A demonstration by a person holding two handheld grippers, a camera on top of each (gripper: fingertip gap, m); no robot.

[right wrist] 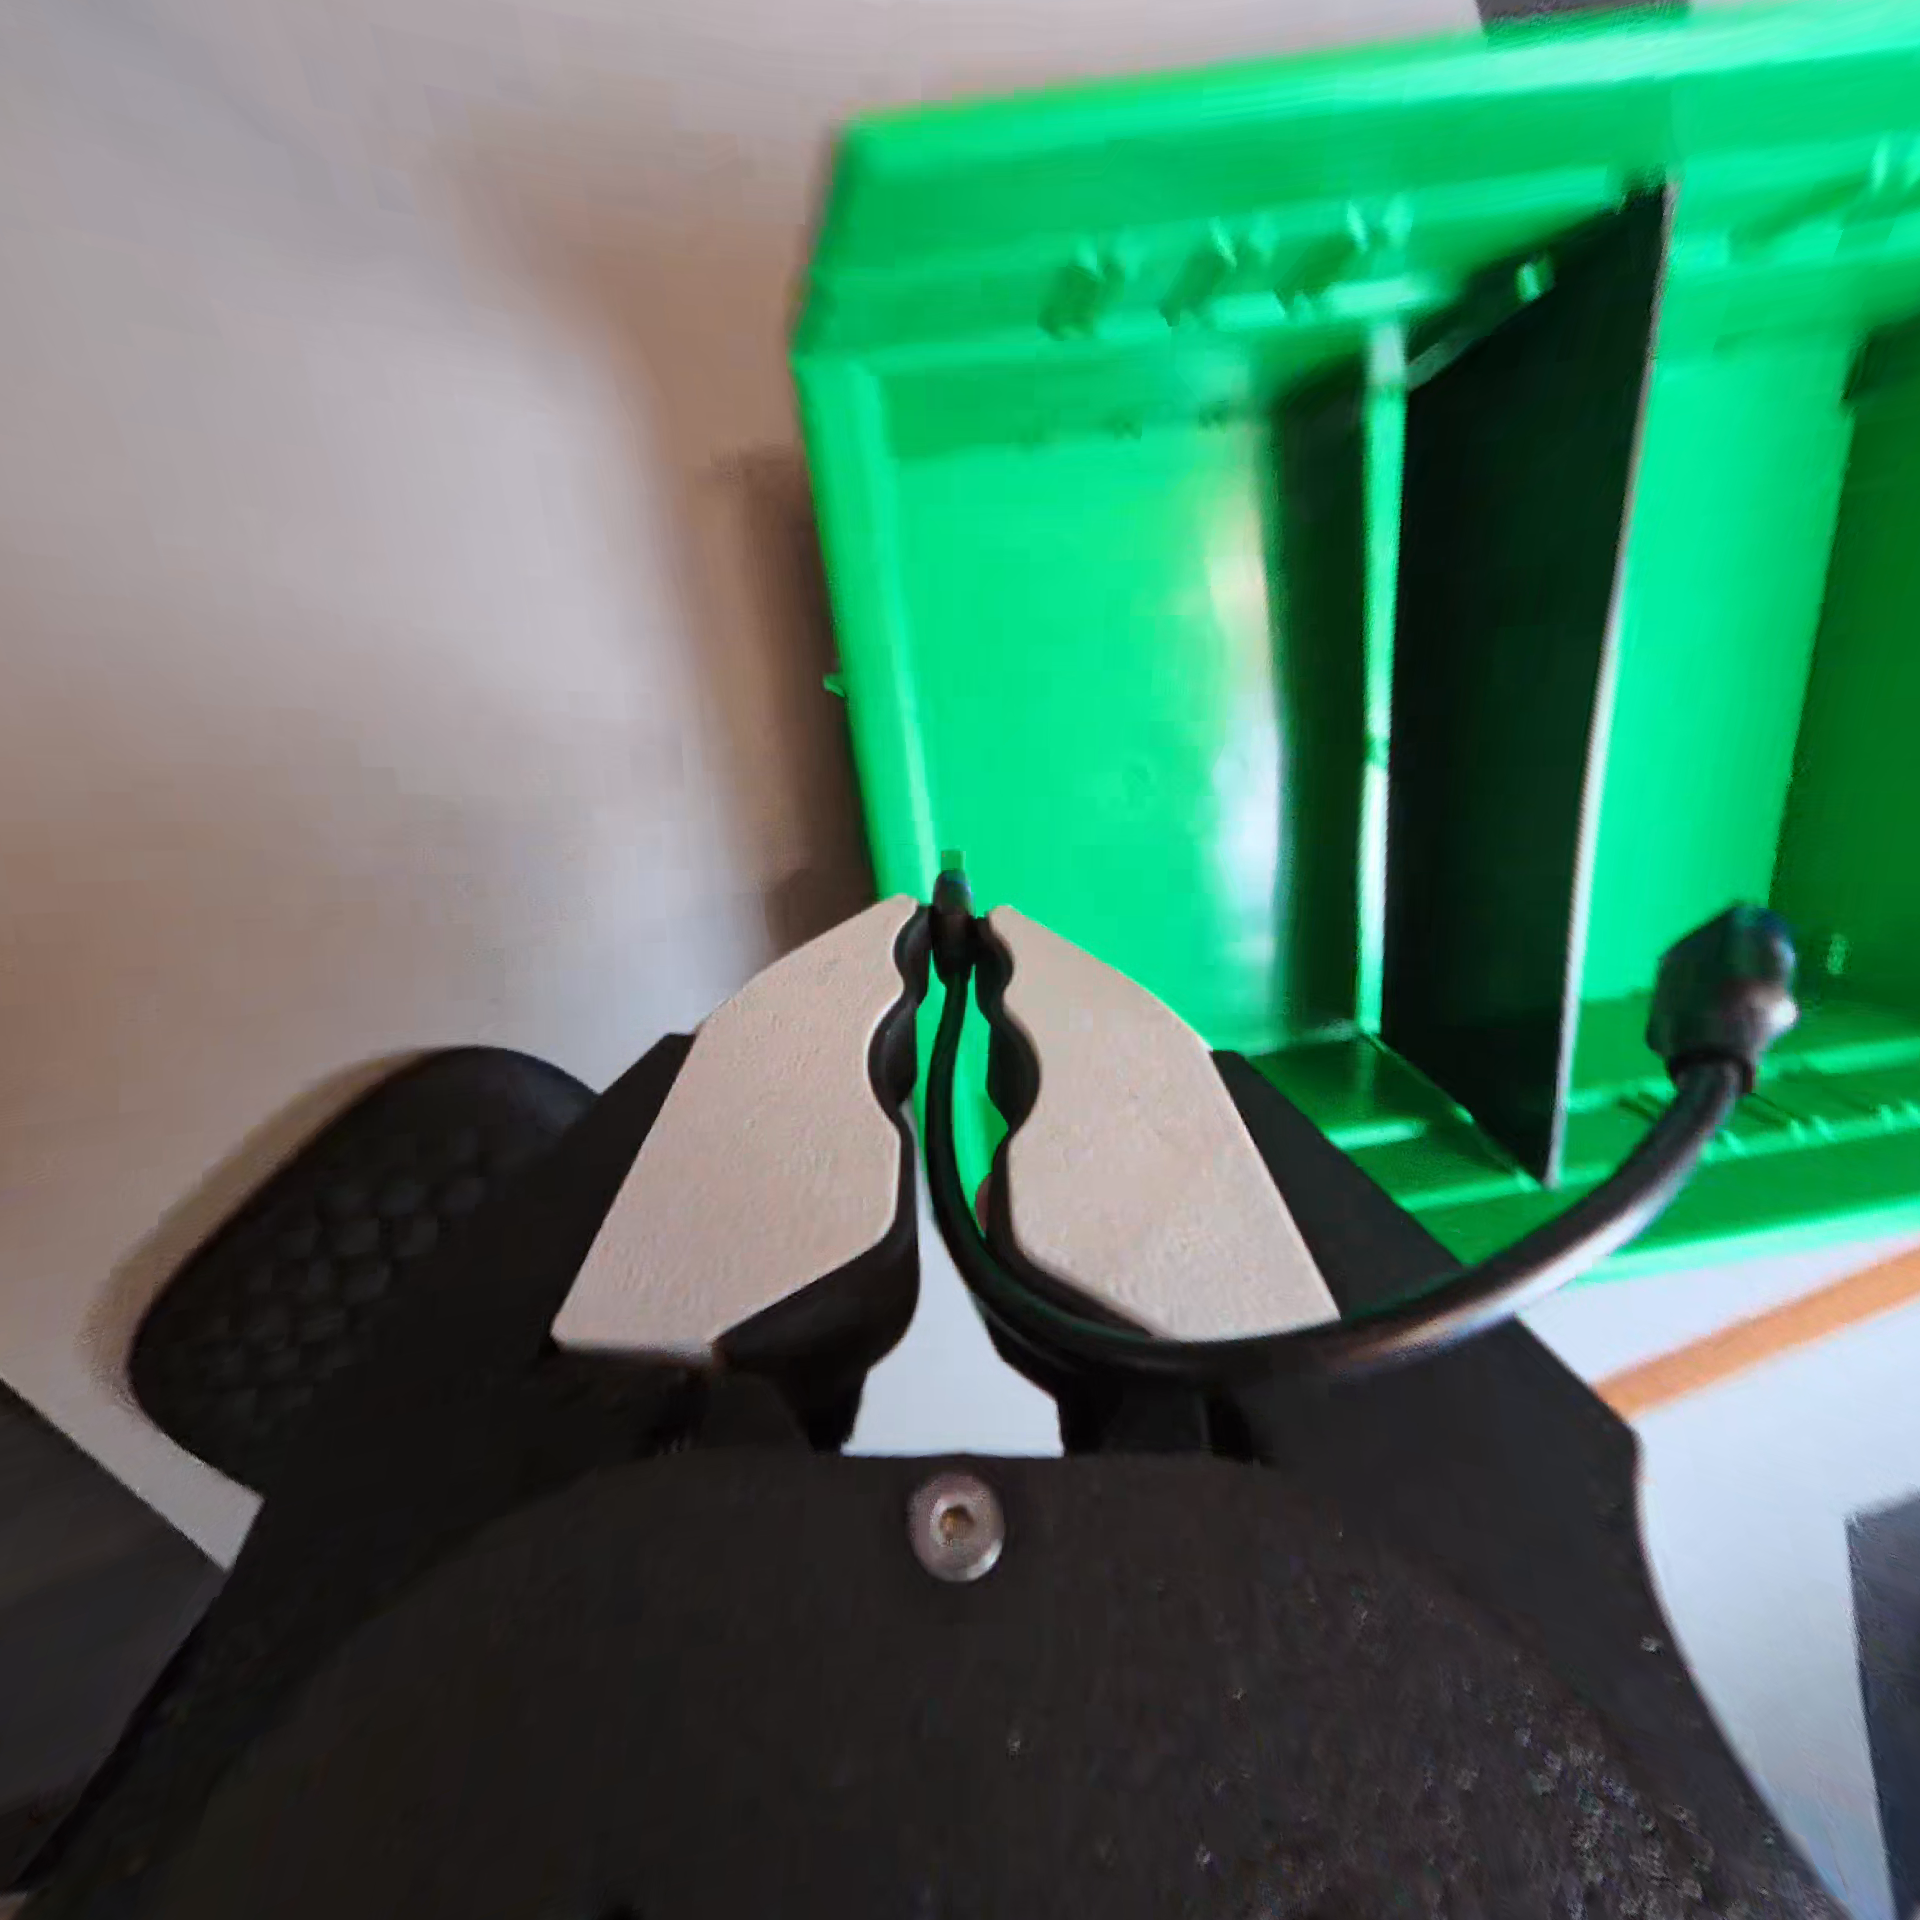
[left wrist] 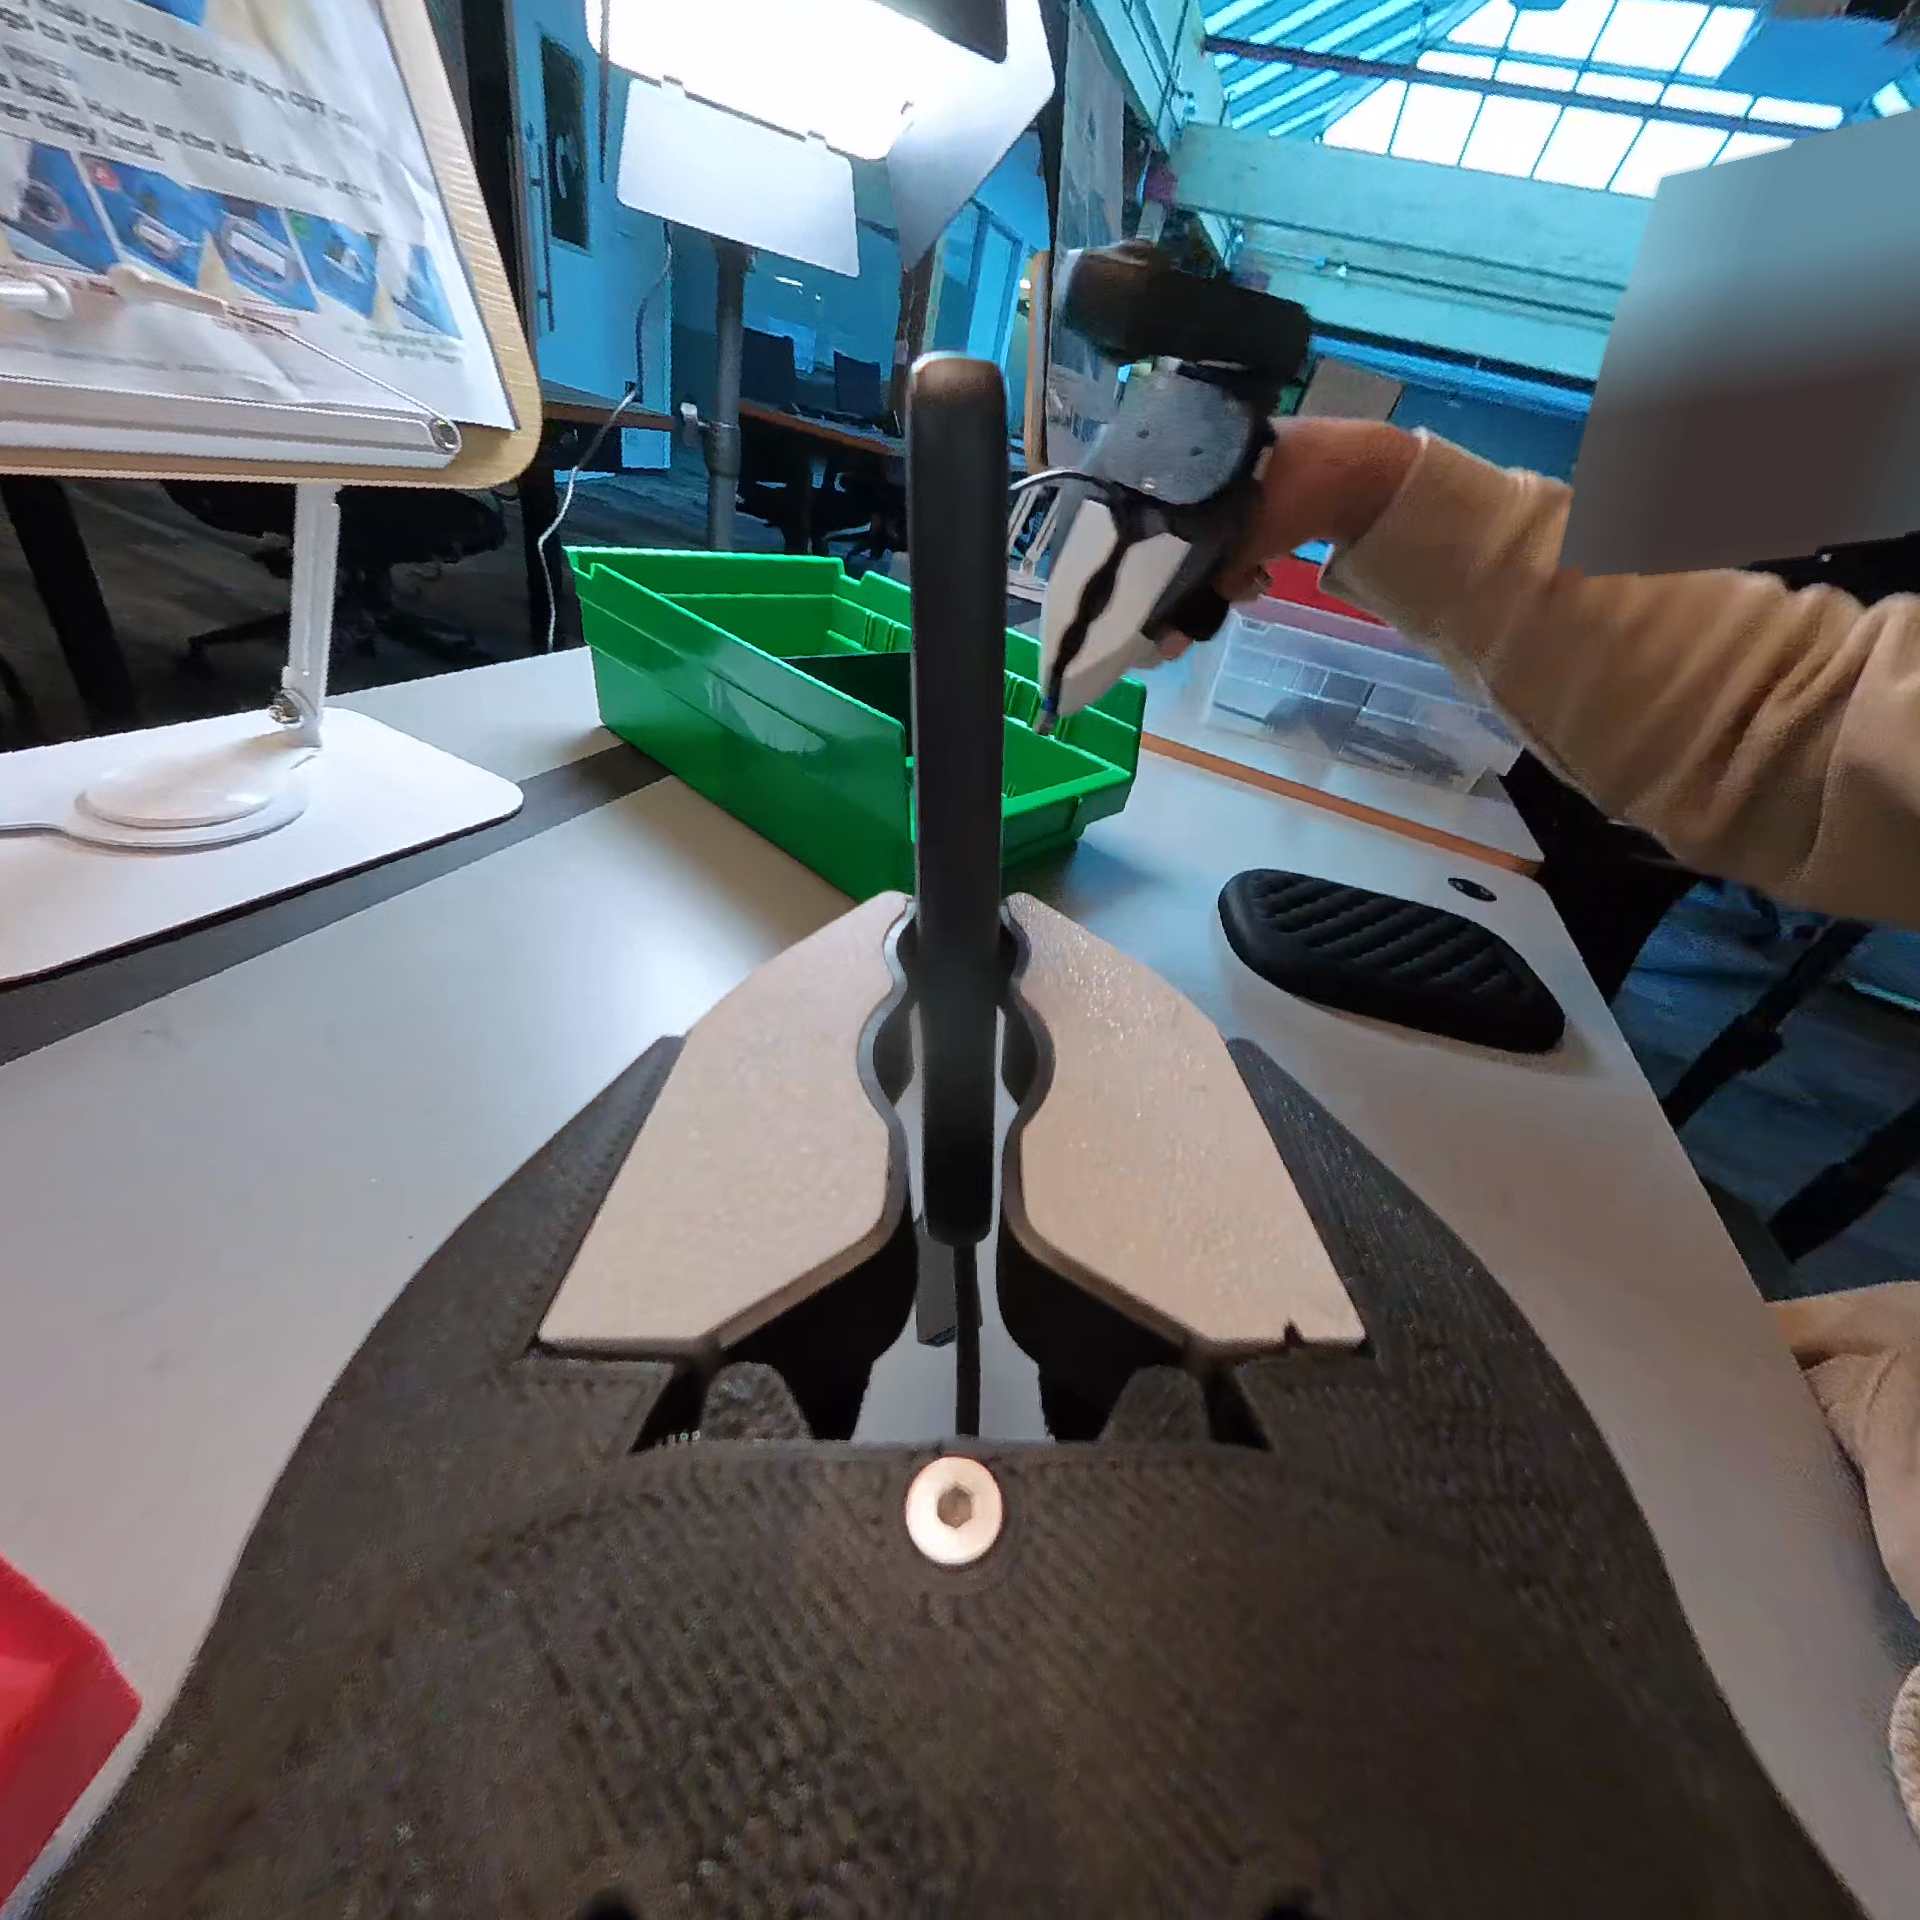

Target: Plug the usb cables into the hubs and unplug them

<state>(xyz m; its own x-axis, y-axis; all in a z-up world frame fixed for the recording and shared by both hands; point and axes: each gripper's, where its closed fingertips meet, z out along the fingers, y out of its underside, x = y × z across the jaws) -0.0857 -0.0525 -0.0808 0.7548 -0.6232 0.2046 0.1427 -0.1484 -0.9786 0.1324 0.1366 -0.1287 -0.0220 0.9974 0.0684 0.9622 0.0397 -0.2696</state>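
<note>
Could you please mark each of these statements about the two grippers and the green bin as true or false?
1. The left gripper is shut on a slim black hub held edge-on. True.
2. The right gripper is open and holds nothing. False: it is shut on a short black cable, pinching it near one end.
3. The cable's free plug hangs over the green bin. True.
4. The green bin is packed full of cables. False: the compartments in view look empty apart from a black divider.
5. The cable is plugged into the hub. False: each gripper holds its own item, apart.
</note>
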